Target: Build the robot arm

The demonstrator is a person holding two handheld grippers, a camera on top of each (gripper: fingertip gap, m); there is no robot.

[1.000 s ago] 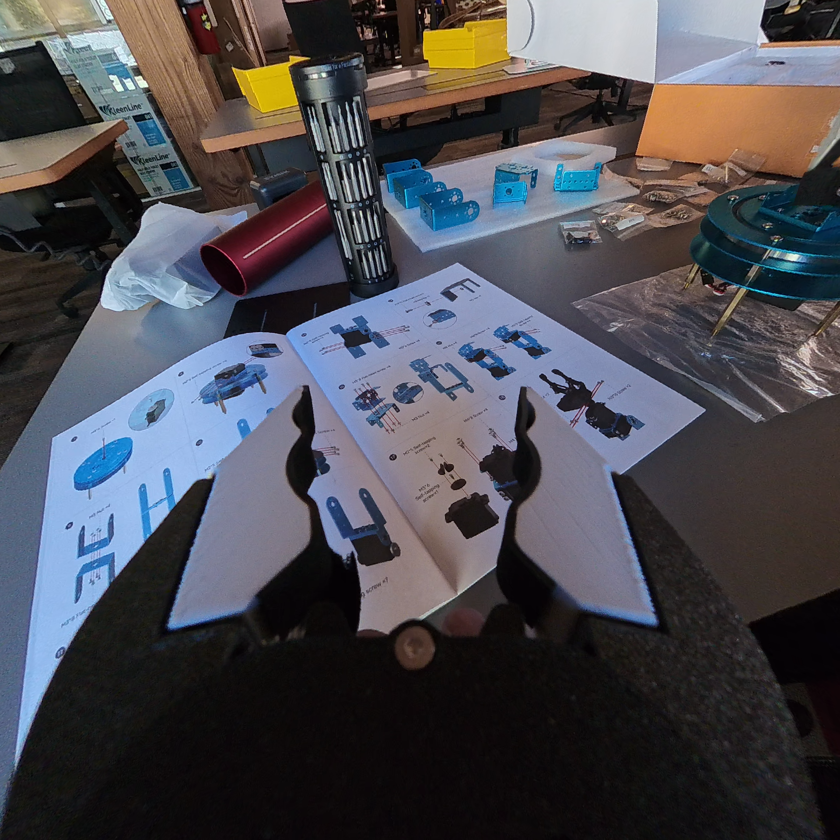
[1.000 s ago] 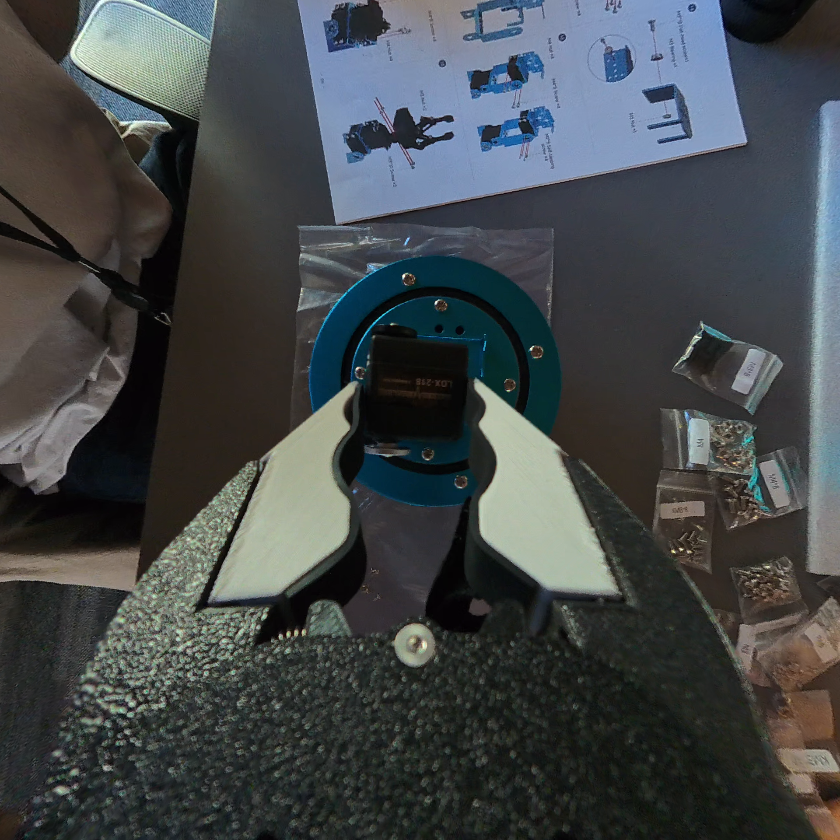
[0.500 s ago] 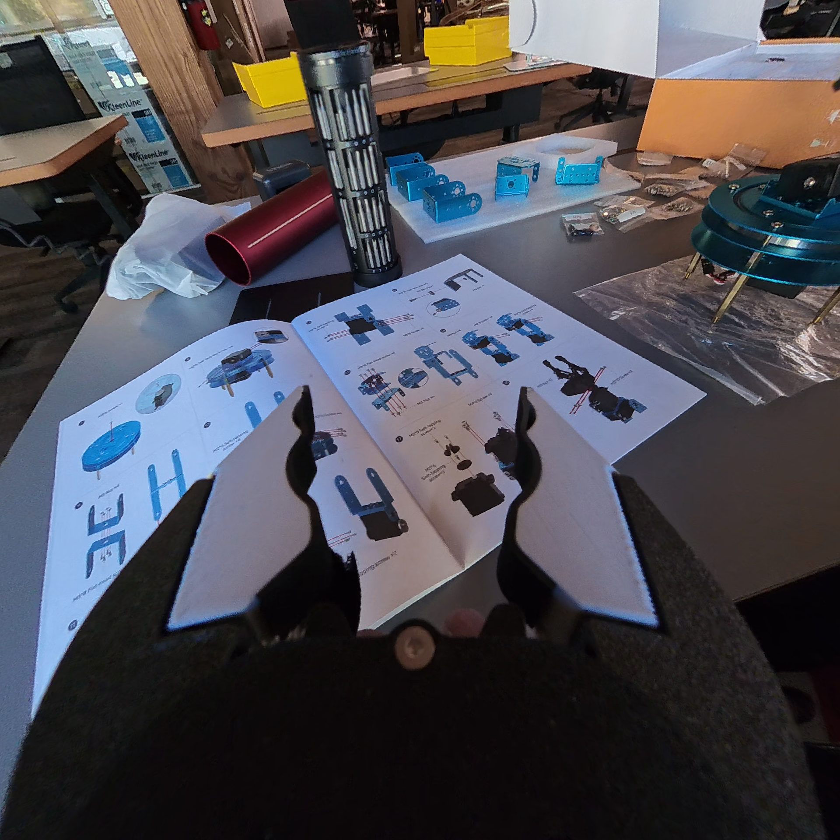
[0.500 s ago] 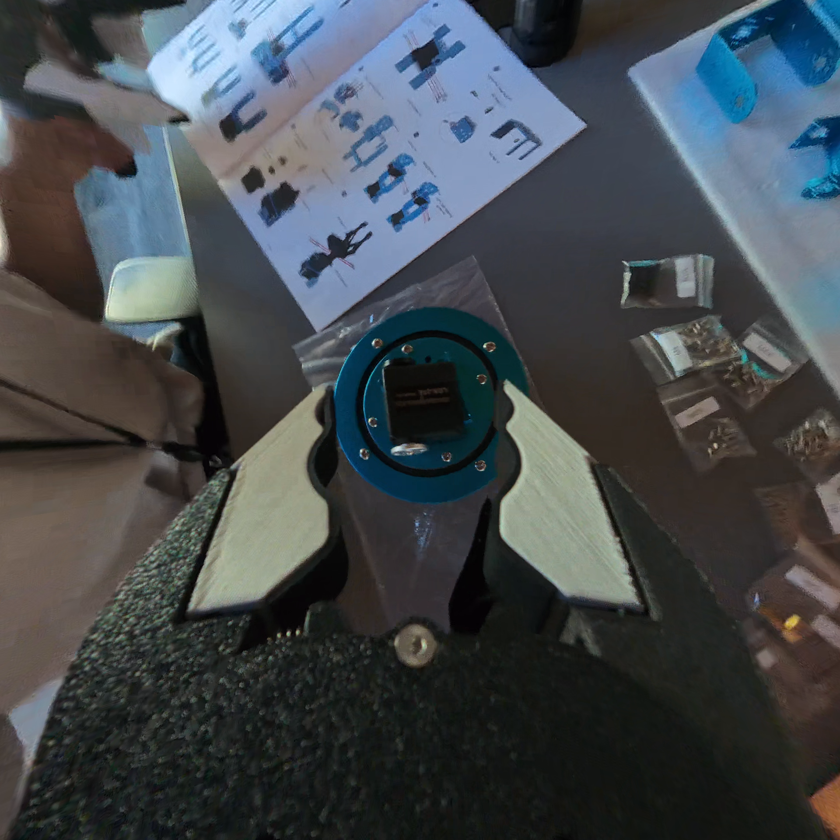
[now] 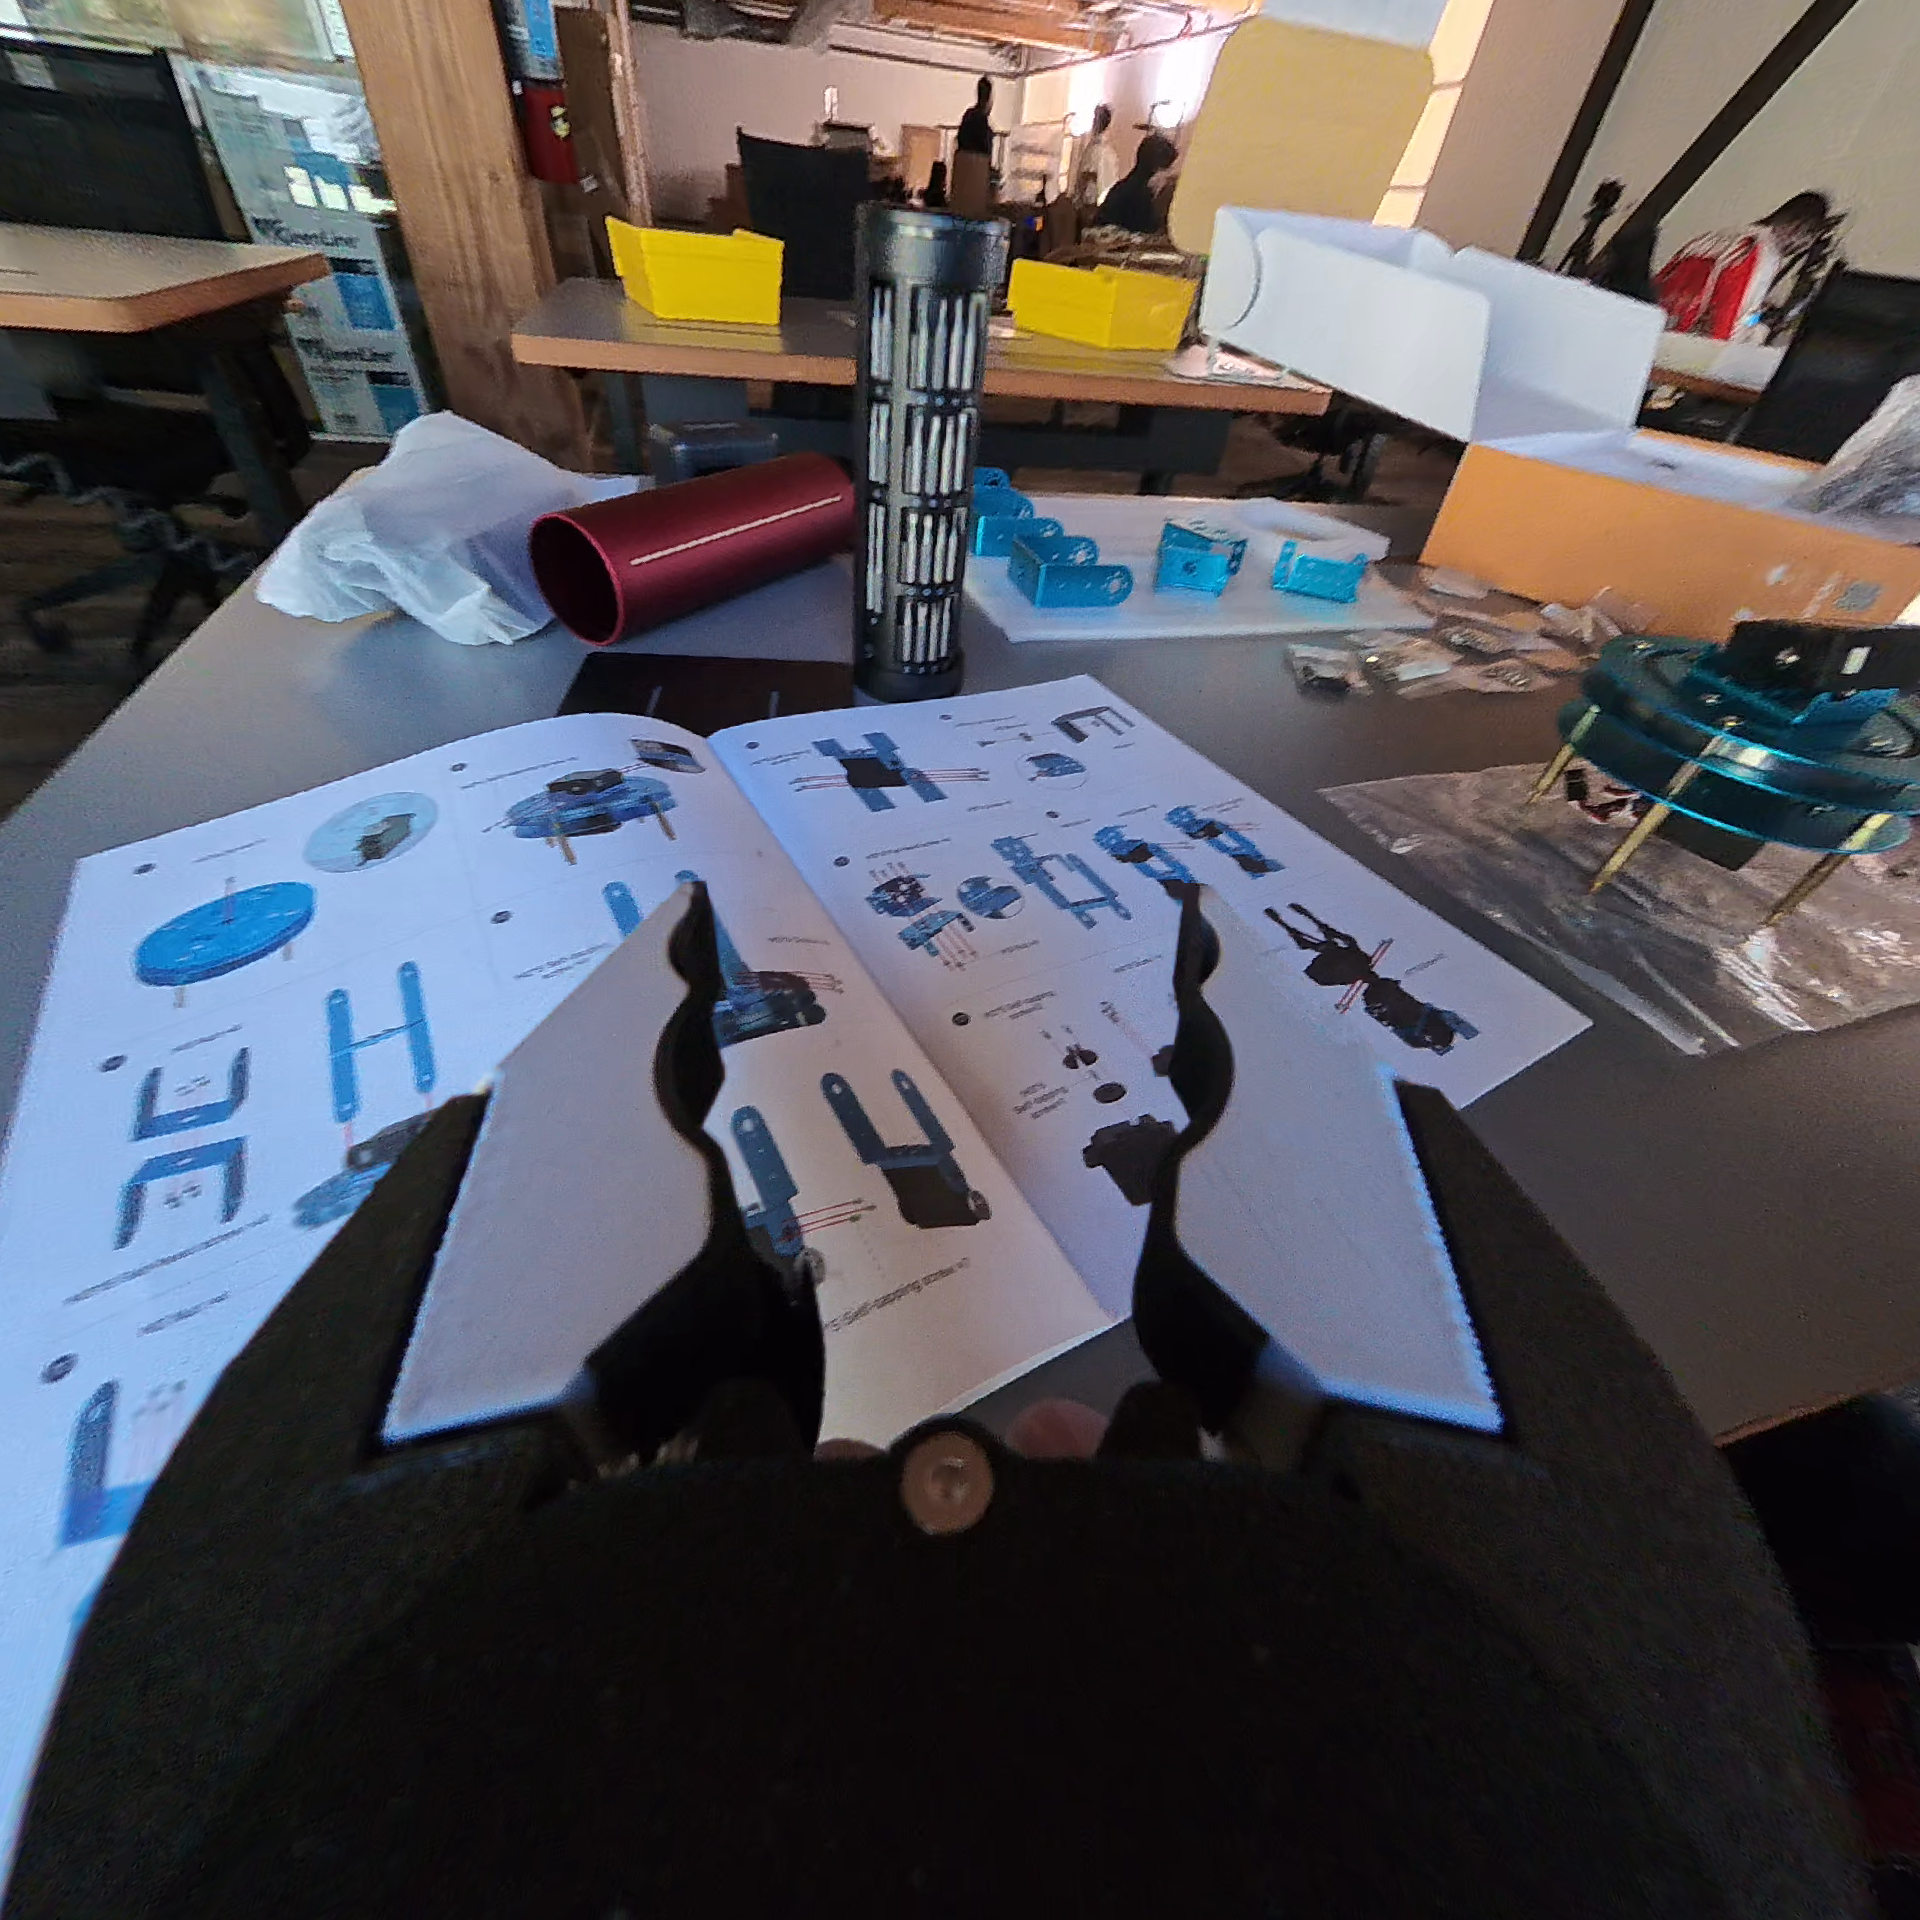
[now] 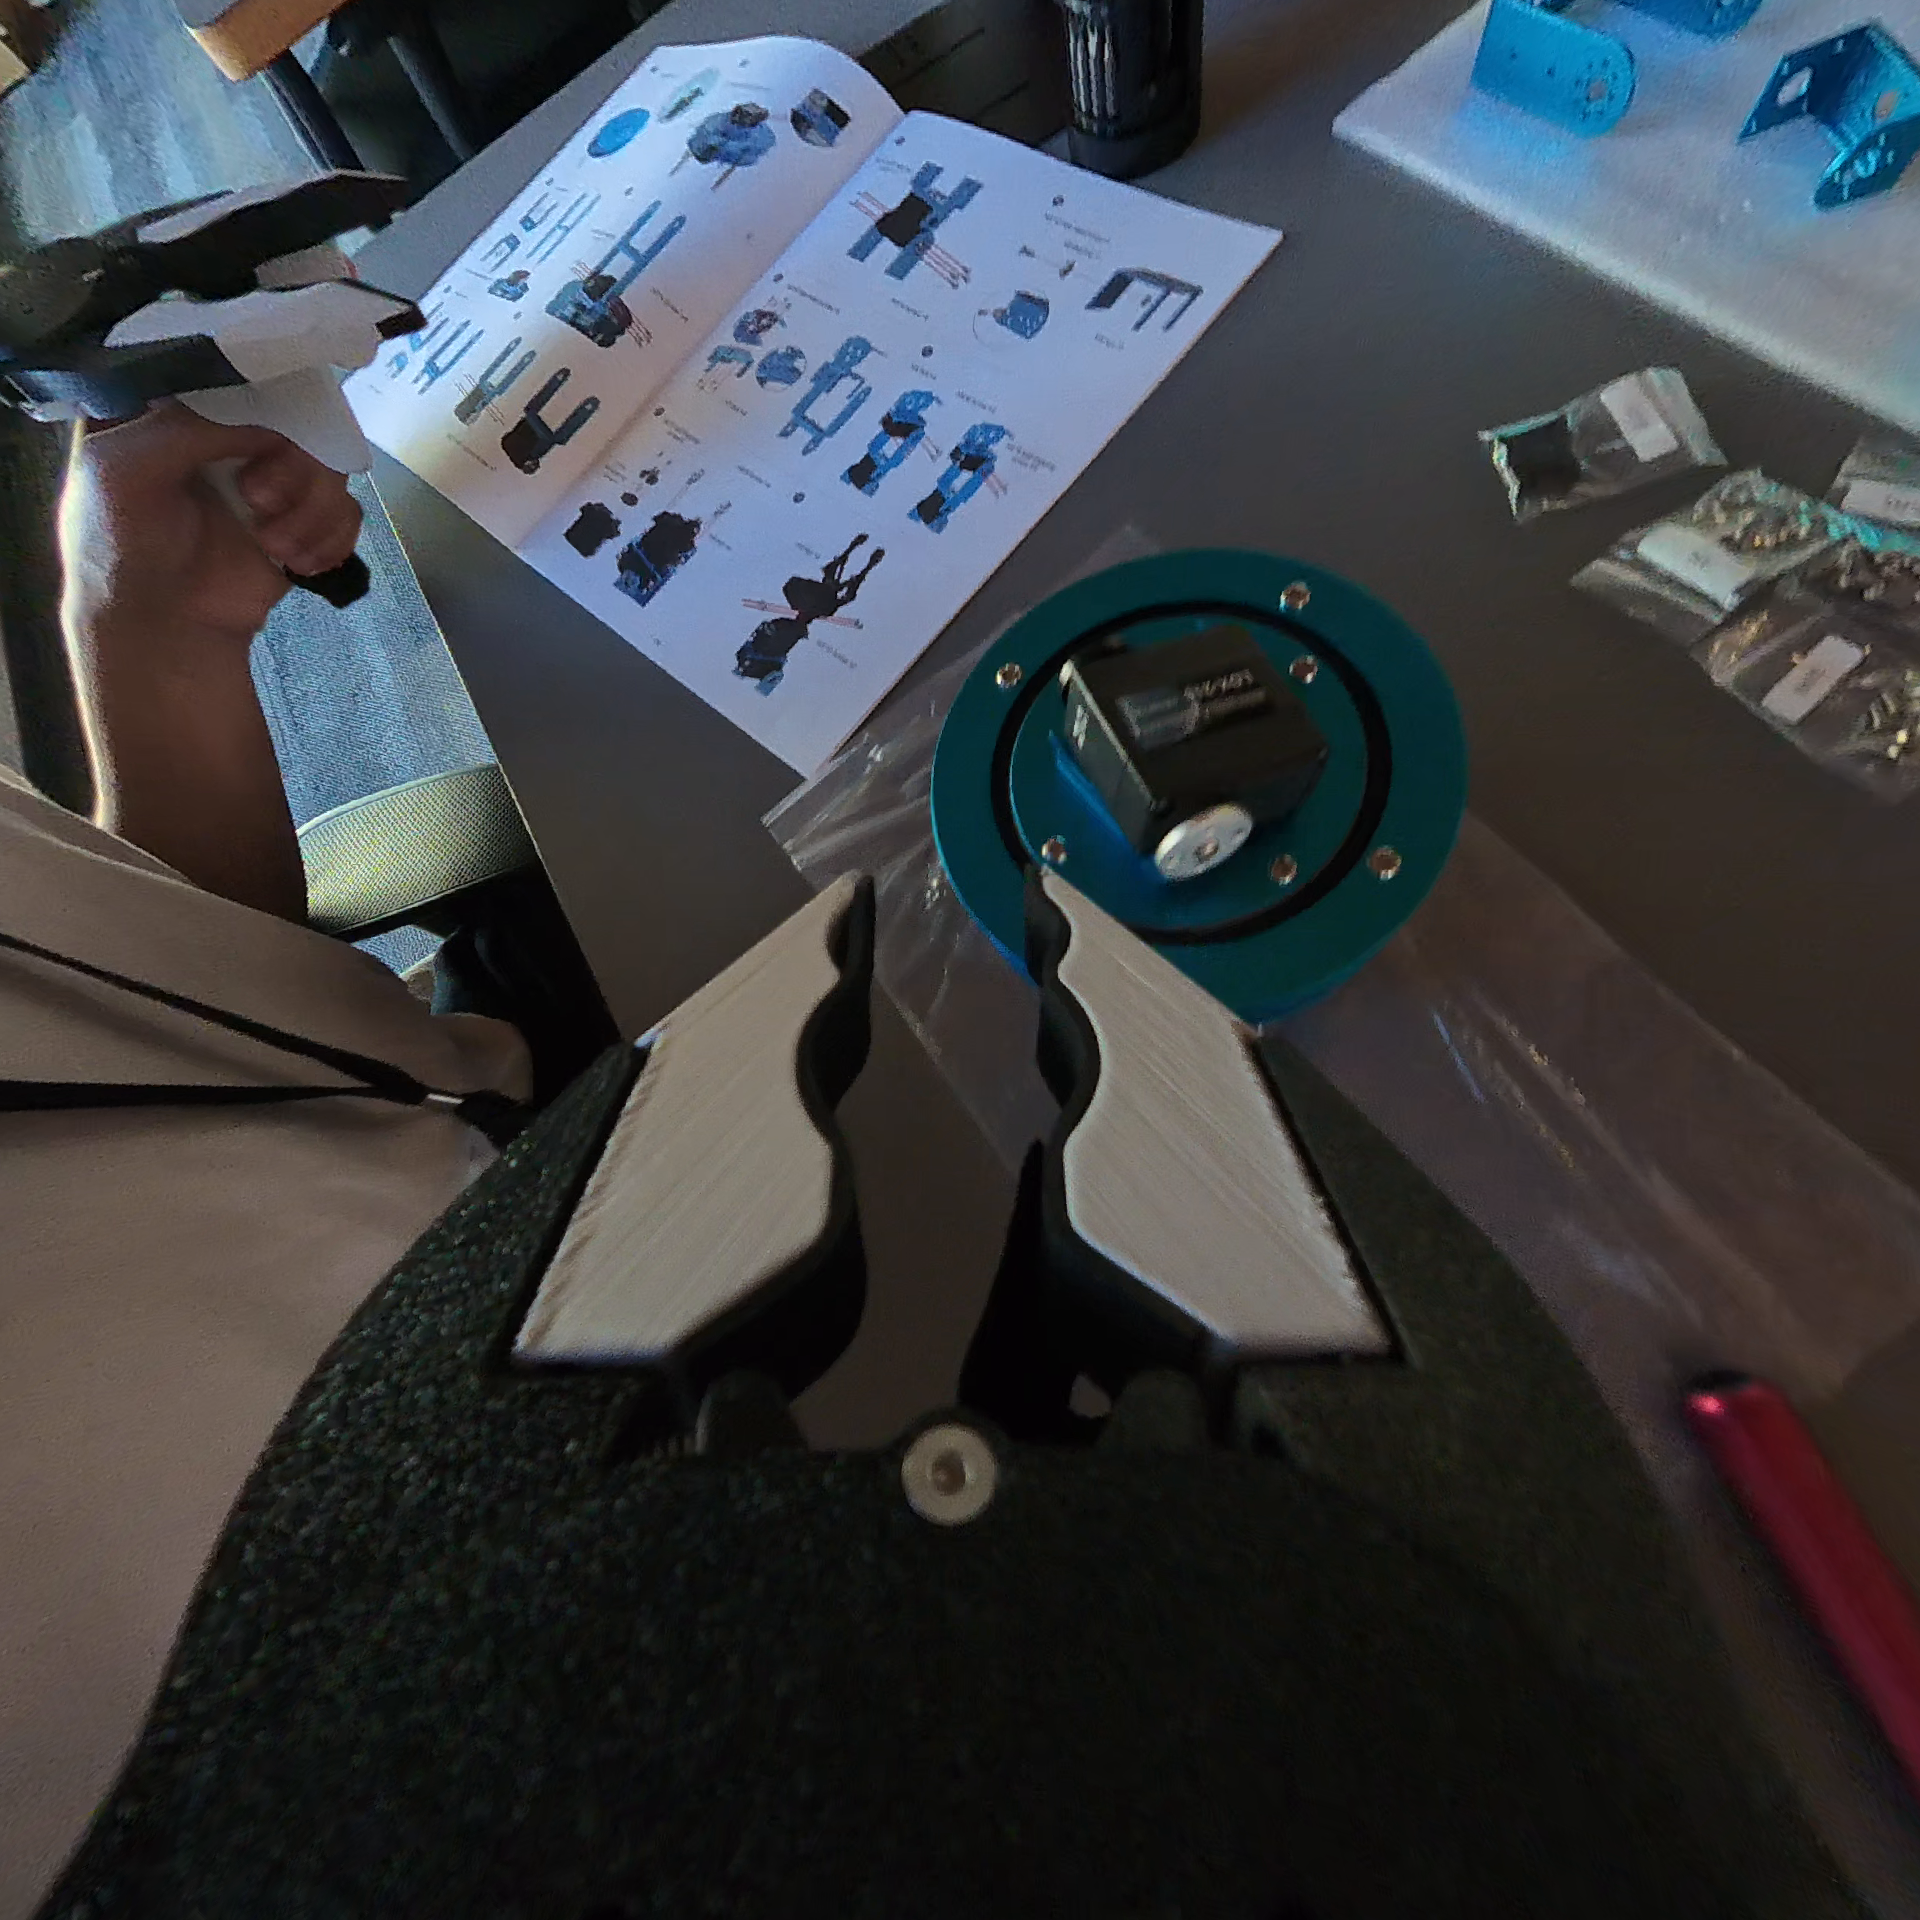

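The left gripper hovers level above the open instruction booklet in the lower middle of its view, fingers spread wide and empty. The right gripper tilts downward at frame centre, fingers parted by a narrower gap, holding nothing, just beside the blue round base carrying a black servo at centre right.

The right gripper hangs above the grey table with its jaws parted and nothing between them. Just ahead and to its right, a blue round base carrying a black servo stands on a clear plastic bag. An open instruction booklet lies farther ahead; small hardware bags lie to the far right.
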